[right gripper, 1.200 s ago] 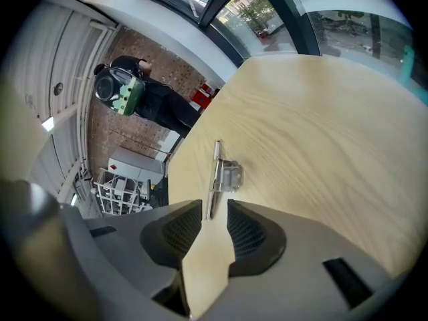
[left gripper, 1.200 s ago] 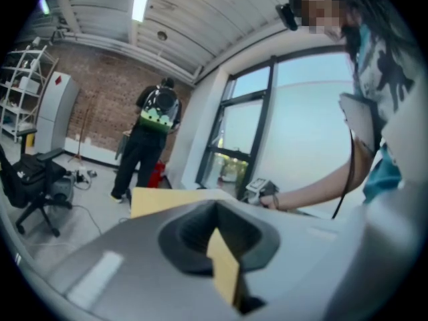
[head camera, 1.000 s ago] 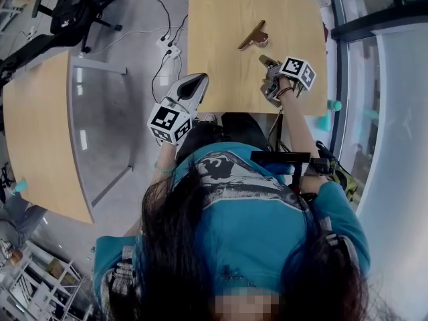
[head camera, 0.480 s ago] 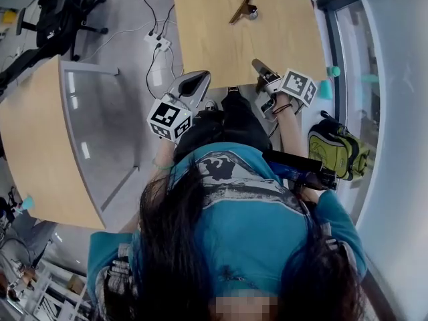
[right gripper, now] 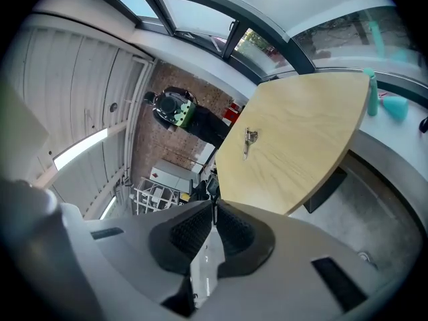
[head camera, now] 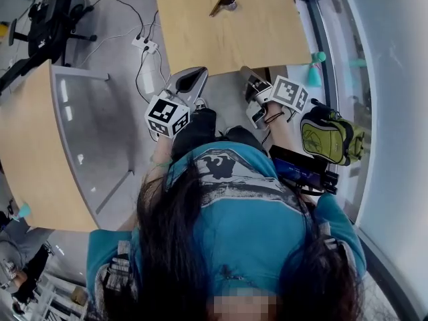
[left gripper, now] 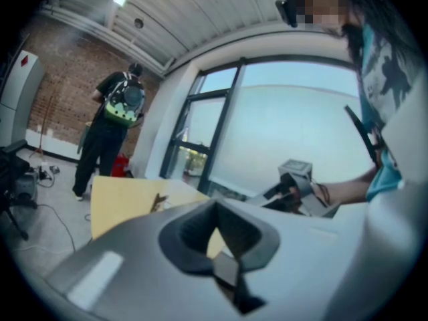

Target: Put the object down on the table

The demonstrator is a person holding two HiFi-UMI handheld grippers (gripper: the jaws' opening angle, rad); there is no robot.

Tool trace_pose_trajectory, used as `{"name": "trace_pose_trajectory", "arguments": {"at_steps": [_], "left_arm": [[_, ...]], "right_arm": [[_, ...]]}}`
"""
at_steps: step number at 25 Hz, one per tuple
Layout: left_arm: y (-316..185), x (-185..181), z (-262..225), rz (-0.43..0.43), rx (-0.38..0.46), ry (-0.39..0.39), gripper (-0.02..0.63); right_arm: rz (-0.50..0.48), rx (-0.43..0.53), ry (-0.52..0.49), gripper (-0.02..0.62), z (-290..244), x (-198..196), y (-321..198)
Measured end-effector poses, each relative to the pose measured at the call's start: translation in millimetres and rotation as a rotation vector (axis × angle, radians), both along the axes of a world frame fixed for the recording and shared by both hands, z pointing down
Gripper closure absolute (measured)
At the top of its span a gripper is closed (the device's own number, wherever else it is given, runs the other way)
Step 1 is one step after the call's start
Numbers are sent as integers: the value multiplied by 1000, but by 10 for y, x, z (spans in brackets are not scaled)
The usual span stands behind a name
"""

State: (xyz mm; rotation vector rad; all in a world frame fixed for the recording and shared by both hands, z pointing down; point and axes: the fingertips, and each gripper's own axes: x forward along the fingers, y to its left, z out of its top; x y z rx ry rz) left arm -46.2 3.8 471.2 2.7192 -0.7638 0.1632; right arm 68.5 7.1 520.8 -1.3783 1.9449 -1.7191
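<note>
object [head camera: 223,1]: small bronze-coloured piece, lies on the far part of the worktop [head camera: 261,35], nothing touching it
object, other views: shows on the wood in your right gripper view [right gripper: 250,141] and, small, in your left gripper view [left gripper: 158,201]
your right gripper [head camera: 247,73]: just off the worktop's near edge, over the floor, well apart from the object
right jaws: have just been closing, now pressed together at the tips, nothing between them
your left gripper [head camera: 192,80]: by the worktop's near left corner, over the floor, well apart from the object
left jaws: tips together, pinching nothing
green backpack [head camera: 332,138]: on the floor, just right of your right forearm
teal bottle [head camera: 314,72]: on the floor by the worktop's near right corner
person [left gripper: 114,132]: stands beyond the worktop, back turned, wearing a green backpack
second table [head camera: 27,146]: to your left, well apart from the worktop
</note>
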Motion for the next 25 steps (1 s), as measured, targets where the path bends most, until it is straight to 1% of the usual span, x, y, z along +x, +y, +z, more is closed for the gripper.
{"name": "trace_pose_trajectory", "arguments": {"at_steps": [4, 7, 13, 16, 20, 25], "left_arm": [[305, 192, -38, -29, 8, -3, 604], [663, 357, -29, -47, -2, -2, 604], [1415, 650, 101, -73, -34, -39, 604], [1723, 692, 132, -93, -52, -44, 604], [2068, 633, 55, -104, -46, -63, 604], [2145, 640, 38, -94, -30, -71, 604]], "right_arm": [[-31, 11, -11, 565, -37, 151, 350], [-54, 23, -14, 565, -61, 281, 681], [-98, 38, -39, 565, -43, 483, 1348], [-119, 42, -40, 565, -37, 512, 1598], [-150, 56, -33, 565, -124, 415, 1899], [-148, 77, -45, 565, -142, 390, 1983]]}}
